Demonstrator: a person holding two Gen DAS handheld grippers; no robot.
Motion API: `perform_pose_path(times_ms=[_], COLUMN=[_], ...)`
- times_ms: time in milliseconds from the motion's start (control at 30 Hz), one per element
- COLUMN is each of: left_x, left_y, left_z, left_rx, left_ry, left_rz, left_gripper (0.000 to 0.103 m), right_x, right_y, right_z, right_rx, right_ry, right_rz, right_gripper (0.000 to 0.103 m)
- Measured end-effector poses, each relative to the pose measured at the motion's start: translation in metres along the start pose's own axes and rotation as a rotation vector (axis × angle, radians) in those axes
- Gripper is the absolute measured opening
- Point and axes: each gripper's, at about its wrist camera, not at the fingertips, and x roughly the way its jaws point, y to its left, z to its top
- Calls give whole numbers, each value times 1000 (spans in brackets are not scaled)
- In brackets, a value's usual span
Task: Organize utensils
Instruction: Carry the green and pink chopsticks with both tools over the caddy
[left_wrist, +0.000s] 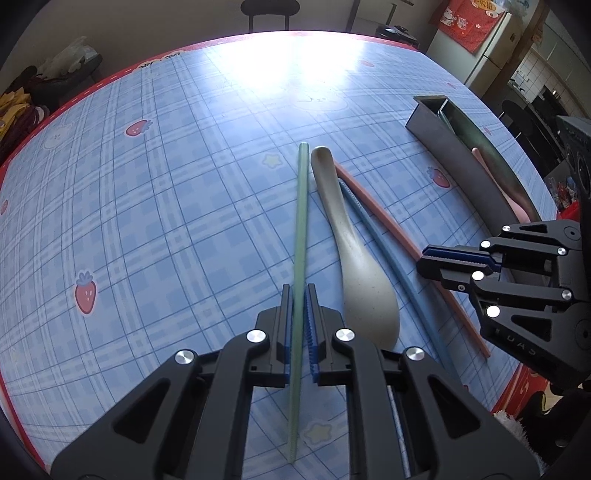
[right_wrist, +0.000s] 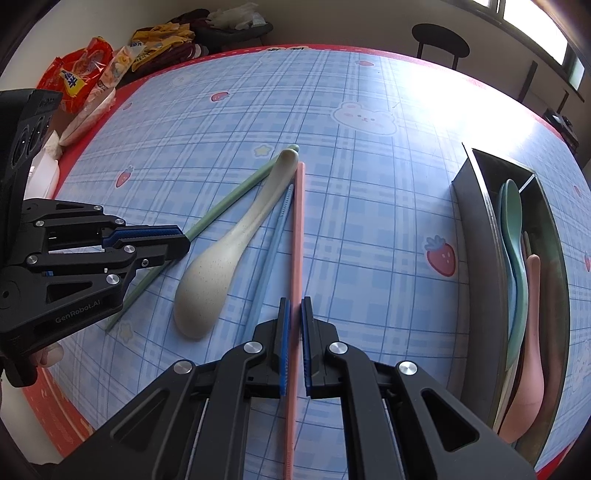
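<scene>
My left gripper (left_wrist: 298, 295) is shut on a green chopstick (left_wrist: 301, 221) that lies along the blue checked table. My right gripper (right_wrist: 295, 308) is shut on a pink chopstick (right_wrist: 297, 236); it also shows in the left wrist view (left_wrist: 428, 267). Between them lie a beige spoon (left_wrist: 354, 258), also in the right wrist view (right_wrist: 225, 254), and a blue chopstick (right_wrist: 275, 229). A dark metal utensil tray (right_wrist: 476, 236) at the right holds a teal spoon (right_wrist: 511, 221) and a pink spoon (right_wrist: 530, 362).
Snack bags (right_wrist: 85, 74) and clutter sit beyond the table's far left red edge. A dark chair (right_wrist: 439, 40) stands behind the table. The tray also shows in the left wrist view (left_wrist: 454, 155), near the right table edge.
</scene>
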Motion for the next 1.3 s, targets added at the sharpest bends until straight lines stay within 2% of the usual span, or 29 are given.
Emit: perform_pose_path(times_ms=[200,500,833,1033,1300], left_x=[-9,-60,-103,-121,-137], left_y=[23,48,37,24,-2], left_z=[-14,-53,-75,-68,-42], left_rx=[-133,-344,-374,-350,-325], left_ry=[-14,-107,-150,-178,-208], left_rz=[-71,-170,-192,-181,-164], left_gripper=[10,10,10,10,10], right_x=[-2,-39,-72,-89,-108], right_y=[-9,-21,-37,-45,-68], right_z=[-1,-19,-27,-28,-41], right_rx=[70,152,201,220,258], right_ry=[11,-67,-156,-198,-241], right_rz=[60,167,219,229,238], right_gripper=[6,6,6,6,6])
